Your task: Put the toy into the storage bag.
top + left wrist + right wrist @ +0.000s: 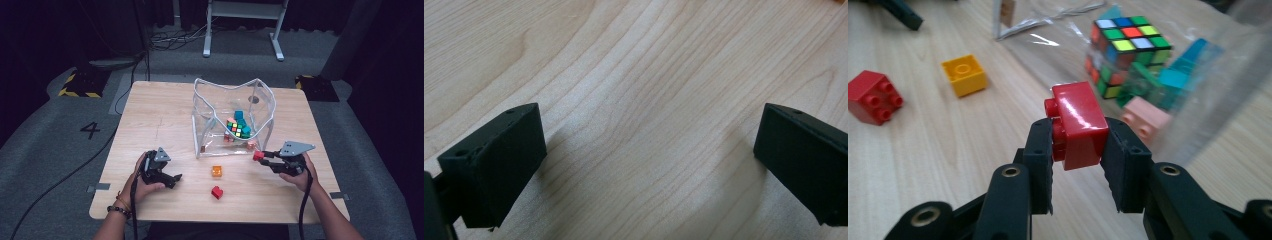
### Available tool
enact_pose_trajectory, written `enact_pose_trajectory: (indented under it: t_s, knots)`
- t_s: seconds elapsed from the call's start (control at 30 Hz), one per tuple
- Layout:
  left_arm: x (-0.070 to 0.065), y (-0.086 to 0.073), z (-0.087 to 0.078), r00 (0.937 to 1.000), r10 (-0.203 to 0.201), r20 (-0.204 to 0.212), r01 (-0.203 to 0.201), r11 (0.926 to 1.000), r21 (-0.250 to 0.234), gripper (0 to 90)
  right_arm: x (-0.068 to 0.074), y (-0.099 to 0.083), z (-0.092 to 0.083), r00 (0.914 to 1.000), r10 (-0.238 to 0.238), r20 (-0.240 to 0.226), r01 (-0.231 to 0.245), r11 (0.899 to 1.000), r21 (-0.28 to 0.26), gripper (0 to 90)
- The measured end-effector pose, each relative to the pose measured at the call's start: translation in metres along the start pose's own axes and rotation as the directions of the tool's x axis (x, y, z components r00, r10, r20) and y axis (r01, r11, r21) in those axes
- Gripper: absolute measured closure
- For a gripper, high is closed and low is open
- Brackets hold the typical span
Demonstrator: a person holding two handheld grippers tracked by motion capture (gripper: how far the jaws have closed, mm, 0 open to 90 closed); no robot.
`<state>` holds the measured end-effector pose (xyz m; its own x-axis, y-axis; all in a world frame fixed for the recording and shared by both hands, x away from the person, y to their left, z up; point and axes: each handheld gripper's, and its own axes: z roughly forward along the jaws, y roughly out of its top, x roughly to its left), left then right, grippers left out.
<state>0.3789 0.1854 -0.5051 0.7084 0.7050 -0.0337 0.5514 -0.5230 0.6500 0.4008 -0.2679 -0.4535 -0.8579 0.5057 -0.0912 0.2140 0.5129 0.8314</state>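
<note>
A dark "4" is marked on the grey floor (90, 130).

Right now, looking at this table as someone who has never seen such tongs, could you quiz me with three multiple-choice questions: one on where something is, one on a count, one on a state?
1. Where is the puzzle cube?
A. inside the clear bag
B. beside the orange brick
C. under the left tongs

2. How many loose bricks lie on the bare wood outside the bag?
A. none
B. two
C. five

3. What are the right tongs doing?
A. hanging open
B. gripping a red brick
C. pinching the bag

Answers: 1 A, the cube sits behind the bag's clear wall. 2 B, an orange brick and a second red brick. 3 B, the jaws press the brick's sides; the left tongs are open.
</note>
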Motion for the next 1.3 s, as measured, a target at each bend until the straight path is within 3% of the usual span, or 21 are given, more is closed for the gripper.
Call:
enact_pose_trajectory:
  t_s: [0.1,0.2,0.37,0.7,0.97,1.3]
  knots:
    - [0.0,0.0,0.0,1.0,-0.003,0.001,0.003,1.0,0.0,0.5,-0.009,-0.002,-0.009,0.9988,0.034,0.034,-0.033,0.999,-0.017,66.4]
    - [0.0,0.0,0.0,1.0,-0.003,0.001,0.003,1.0,0.0,0.5,-0.016,-0.004,-0.015,0.9966,0.039,0.072,-0.038,0.999,-0.023,66.4]
    - [0.0,0.0,0.0,1.0,-0.003,0.002,0.003,1.0,0.0,0.5,-0.029,-0.007,-0.024,0.9918,0.076,0.103,-0.072,0.997,-0.04,66.5]
    - [0.0,0.0,0.0,1.0,-0.003,0.001,0.003,1.0,0.0,0.5,-0.052,-0.007,-0.034,0.9743,0.14,0.176,-0.128,0.989,-0.074,66.5]
    - [0.0,0.0,0.0,1.0,-0.003,0.001,0.003,1.0,0.0,0.5,-0.065,0.001,-0.04,0.9609,0.154,0.23,-0.133,0.986,-0.103,66.5]
    - [0.0,0.0,0.0,1.0,-0.002,0.001,0.002,1.0,0.0,0.5,-0.081,0.019,-0.041,0.953,0.148,0.265,-0.121,0.986,-0.115,66.5]
